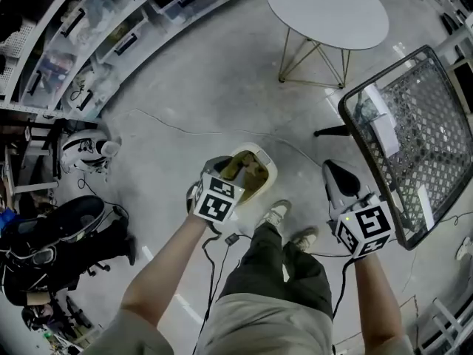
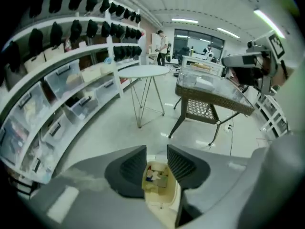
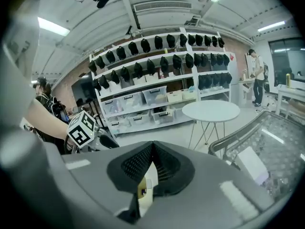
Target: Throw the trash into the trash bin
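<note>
Cream plastic trash bin (image 1: 272, 170) at 12 o'clock of the shoes, trash (image 2: 155, 175) already inside. Holds left gripper (image 2: 156, 152) straight above, released and empty, likely with the drop done. Holds right gripper (image 3: 152, 149) out at 3 o'clock, clenched on nothing, clear of the bin's mouth

I saw a pale grey concrete floor (image 1: 222, 72), a round white table (image 1: 329, 9) on thin legs, a glass-topped wicker table (image 1: 443, 109) near it, long white shelves (image 3: 143, 82) with bins and dark items, and strip lights (image 2: 183, 20) overhead.
</note>
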Tool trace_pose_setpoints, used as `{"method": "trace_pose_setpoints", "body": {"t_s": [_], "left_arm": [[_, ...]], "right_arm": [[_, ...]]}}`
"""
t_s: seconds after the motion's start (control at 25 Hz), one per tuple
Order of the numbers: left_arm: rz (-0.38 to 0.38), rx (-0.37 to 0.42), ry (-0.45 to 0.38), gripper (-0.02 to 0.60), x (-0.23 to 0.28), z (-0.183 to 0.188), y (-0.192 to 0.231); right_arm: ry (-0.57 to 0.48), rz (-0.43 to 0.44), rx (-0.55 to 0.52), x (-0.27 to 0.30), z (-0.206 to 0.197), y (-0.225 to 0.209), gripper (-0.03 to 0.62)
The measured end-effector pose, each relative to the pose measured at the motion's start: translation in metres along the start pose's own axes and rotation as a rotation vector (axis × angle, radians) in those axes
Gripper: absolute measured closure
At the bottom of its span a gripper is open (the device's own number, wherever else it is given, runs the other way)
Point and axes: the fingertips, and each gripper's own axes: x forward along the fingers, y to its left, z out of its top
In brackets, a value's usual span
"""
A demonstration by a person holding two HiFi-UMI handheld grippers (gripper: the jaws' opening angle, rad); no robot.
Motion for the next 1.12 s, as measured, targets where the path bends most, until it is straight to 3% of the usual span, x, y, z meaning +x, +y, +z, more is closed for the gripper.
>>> {"method": "trace_pose_setpoints", "body": {"t_s": [0.32, 0.6, 0.88, 1.12], "left_arm": [[0.003, 0.237, -0.242, 0.478, -0.081, 0.131, -0.049], [-0.022, 0.361, -0.482, 0.52, -0.17, 0.233, -0.106], [-0.1, 0.471, -0.692, 0.526, -0.262, 0.315, -0.171], [-0.131, 0.486, -0.792, 0.538, -0.321, 0.341, -0.217]], "right_arm": [[-0.131, -0.085, -0.028, -0.087, 0.07, -0.007, 0.591], [-0.235, -0.208, -0.047, -0.187, 0.122, -0.013, 0.591], [-0.321, -0.372, -0.104, -0.305, 0.173, -0.008, 0.591], [-0.382, -0.468, -0.081, -0.39, 0.183, 0.003, 0.591]]}}
